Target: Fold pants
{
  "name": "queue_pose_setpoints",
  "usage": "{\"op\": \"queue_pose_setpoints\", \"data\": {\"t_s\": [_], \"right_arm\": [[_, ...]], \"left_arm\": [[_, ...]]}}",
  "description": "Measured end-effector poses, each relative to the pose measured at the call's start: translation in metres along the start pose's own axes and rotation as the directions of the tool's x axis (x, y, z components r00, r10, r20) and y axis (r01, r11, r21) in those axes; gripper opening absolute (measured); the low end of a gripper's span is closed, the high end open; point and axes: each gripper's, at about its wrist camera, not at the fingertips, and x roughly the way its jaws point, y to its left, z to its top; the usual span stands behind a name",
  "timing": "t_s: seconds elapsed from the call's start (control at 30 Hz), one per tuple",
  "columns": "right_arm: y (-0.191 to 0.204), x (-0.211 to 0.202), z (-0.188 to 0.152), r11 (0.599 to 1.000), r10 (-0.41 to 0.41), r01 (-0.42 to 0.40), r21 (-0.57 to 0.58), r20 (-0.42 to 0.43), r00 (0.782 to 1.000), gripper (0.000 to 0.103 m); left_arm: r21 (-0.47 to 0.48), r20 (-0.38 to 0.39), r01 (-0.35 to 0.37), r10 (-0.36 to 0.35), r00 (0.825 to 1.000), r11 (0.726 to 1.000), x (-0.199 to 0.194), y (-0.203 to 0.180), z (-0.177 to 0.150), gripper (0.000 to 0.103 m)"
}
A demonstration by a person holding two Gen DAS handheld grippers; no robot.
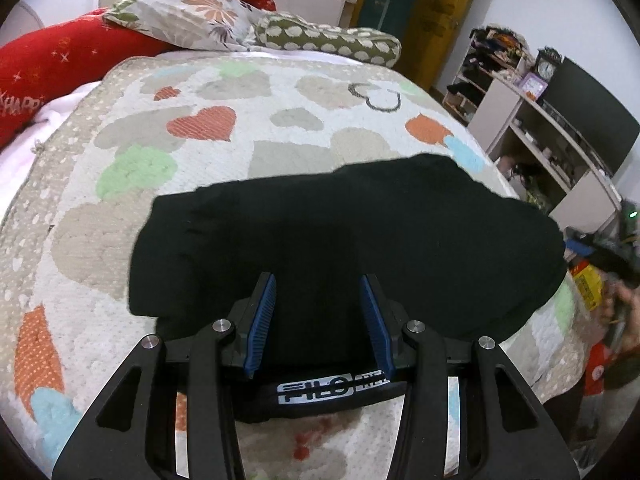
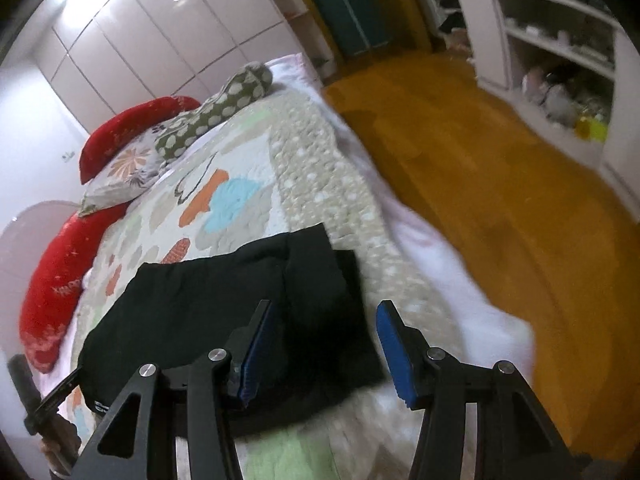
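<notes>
Black pants (image 1: 340,236) lie folded in a compact stack on the heart-patterned quilt (image 1: 208,136); a white logo band shows at the near edge. My left gripper (image 1: 322,292) hovers over the near edge of the pants, jaws open, holding nothing. In the right wrist view the same pants (image 2: 224,304) lie on the quilt (image 2: 304,168) near the bed's right side. My right gripper (image 2: 324,320) is open and empty above the pants' right end. The right gripper also shows at the far right of the left wrist view (image 1: 600,252).
Red, floral and spotted pillows (image 1: 192,16) lie at the head of the bed. White shelves with a clock and a dark screen (image 1: 560,120) stand right of the bed. An orange floor (image 2: 500,168) runs beside the bed's edge. White wardrobes (image 2: 168,40) stand behind.
</notes>
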Motion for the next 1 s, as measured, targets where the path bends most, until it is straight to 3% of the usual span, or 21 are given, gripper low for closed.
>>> {"op": "queue_pose_setpoints", "data": {"t_s": [0.03,0.07,0.1,0.2,0.33,0.47,0.53,0.63,0.7,0.77,0.83,0.93,1.0], "right_arm": [[-0.001,0.005,-0.002,1.0,0.022,-0.022,0.007,-0.005,1.0,0.045],[0.0,0.01,-0.002,0.998,0.06,-0.059,0.015,-0.013,0.998,0.023],[0.002,0.008,-0.002,0.996,0.083,-0.083,0.011,-0.007,0.996,0.009],[0.025,-0.022,-0.003,0.993,0.082,-0.075,-0.092,0.067,0.994,0.008],[0.034,-0.051,-0.009,0.991,0.038,-0.025,-0.133,0.096,0.995,0.008],[0.026,-0.012,-0.021,0.977,-0.13,0.128,-0.169,-0.003,0.991,0.008],[0.019,0.001,-0.024,0.975,-0.171,0.162,-0.151,-0.046,0.984,0.008],[0.024,-0.02,-0.02,0.97,-0.199,0.201,-0.135,0.023,0.98,0.018],[0.045,-0.036,-0.019,0.954,-0.216,0.229,-0.193,0.085,0.973,0.024],[0.071,-0.043,-0.023,0.955,-0.116,0.134,-0.266,0.082,0.99,0.028],[0.11,-0.039,-0.036,0.931,0.049,-0.04,-0.363,0.015,0.999,0.03],[0.181,-0.012,-0.071,0.823,0.257,-0.297,-0.484,-0.15,0.955,0.032],[0.222,0.011,-0.096,0.751,0.307,-0.394,-0.53,-0.248,0.919,0.032]], "left_arm": [[-0.008,0.003,-0.001,0.001,1.0,1.0,-0.002,0.002,0.001,0.043],[-0.017,0.004,-0.007,0.007,1.0,1.0,-0.006,0.006,0.001,0.043],[-0.021,0.006,-0.014,0.014,1.0,1.0,-0.009,0.008,0.001,0.043],[-0.043,0.029,-0.047,0.048,0.998,0.998,-0.026,0.021,0.002,0.043],[-0.092,0.062,-0.082,0.088,0.994,0.992,-0.042,0.041,0.0,0.043],[-0.163,0.049,-0.081,0.09,0.995,0.983,-0.039,0.058,-0.007,0.054],[-0.204,0.035,-0.073,0.082,0.996,0.976,-0.035,0.066,-0.009,0.054],[-0.235,0.03,-0.086,0.095,0.995,0.968,-0.031,0.071,-0.01,0.054],[-0.252,0.026,-0.098,0.108,0.994,0.963,-0.028,0.073,-0.009,0.059],[-0.276,0.027,-0.094,0.106,0.994,0.956,-0.023,0.076,-0.006,0.06],[-0.278,0.028,-0.083,0.095,0.995,0.957,-0.016,0.075,-0.003,0.06],[-0.256,0.018,-0.083,0.09,0.996,0.963,-0.007,0.071,0.0,0.06],[-0.245,0.018,-0.081,0.088,0.996,0.966,-0.005,0.067,0.002,0.06]]}}
